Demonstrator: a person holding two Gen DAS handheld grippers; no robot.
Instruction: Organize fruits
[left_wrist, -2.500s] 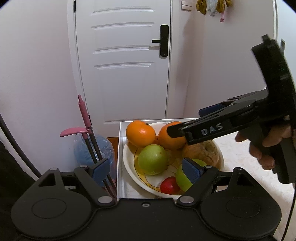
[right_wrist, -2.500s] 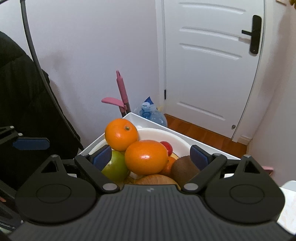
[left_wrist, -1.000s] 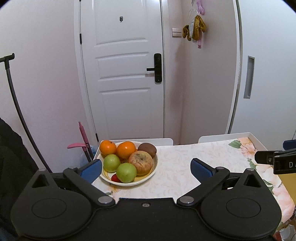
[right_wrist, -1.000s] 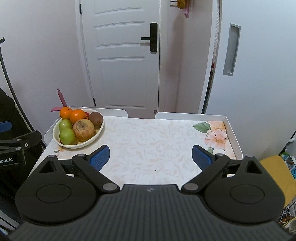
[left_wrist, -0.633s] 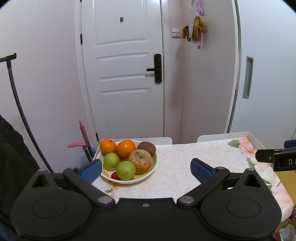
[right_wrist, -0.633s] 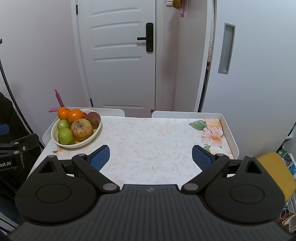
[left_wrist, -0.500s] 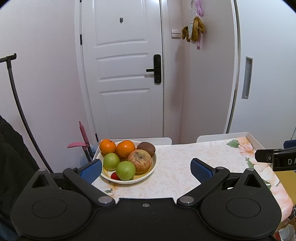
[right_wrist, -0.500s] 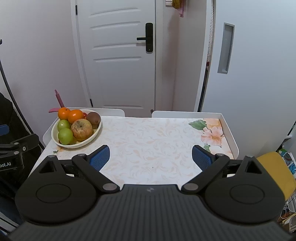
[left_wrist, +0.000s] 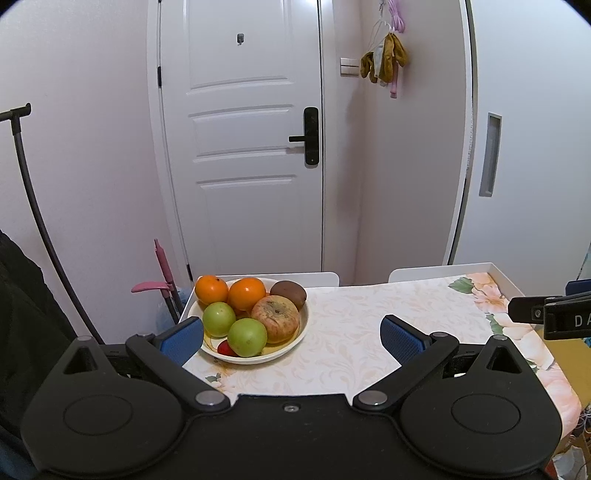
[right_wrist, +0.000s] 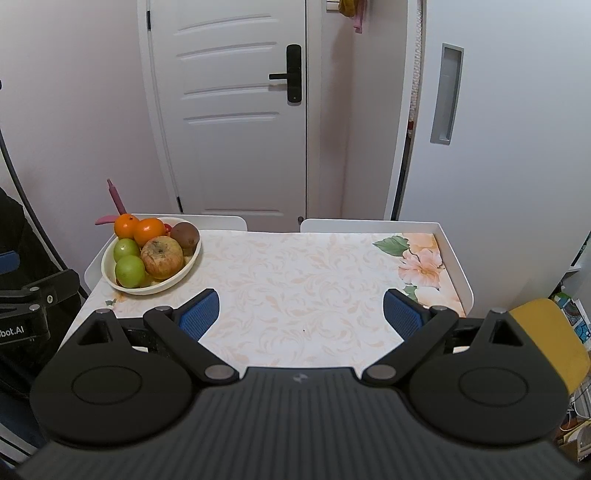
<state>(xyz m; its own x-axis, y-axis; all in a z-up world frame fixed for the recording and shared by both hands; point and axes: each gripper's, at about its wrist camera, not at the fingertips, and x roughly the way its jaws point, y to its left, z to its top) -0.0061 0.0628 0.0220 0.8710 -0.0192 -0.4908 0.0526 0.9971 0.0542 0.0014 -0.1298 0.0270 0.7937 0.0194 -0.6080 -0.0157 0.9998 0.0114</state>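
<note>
A cream bowl (left_wrist: 295, 338) (right_wrist: 109, 273) stands at the table's far left corner. It holds two oranges (left_wrist: 246, 293), two green apples (left_wrist: 246, 336), a brownish blemished apple (left_wrist: 276, 319) (right_wrist: 161, 256), a kiwi (left_wrist: 288, 291) and a small red fruit (left_wrist: 224, 348). My left gripper (left_wrist: 291, 341) is open and empty, held back near the table's front edge, just right of the bowl. My right gripper (right_wrist: 301, 314) is open and empty over the table's front middle. The right gripper's tip also shows in the left wrist view (left_wrist: 546, 314).
The white table (right_wrist: 454, 258) has a raised rim and a floral cloth (right_wrist: 306, 273). A white door (left_wrist: 251, 147) is behind it. A pink-handled tool (left_wrist: 162, 273) leans left of the table. A yellow seat (right_wrist: 550, 339) is at the right front.
Both grippers have pulled far back from the bowl since 2.5 s ago and let go of the fruit. Over the last second the views have barely shifted.
</note>
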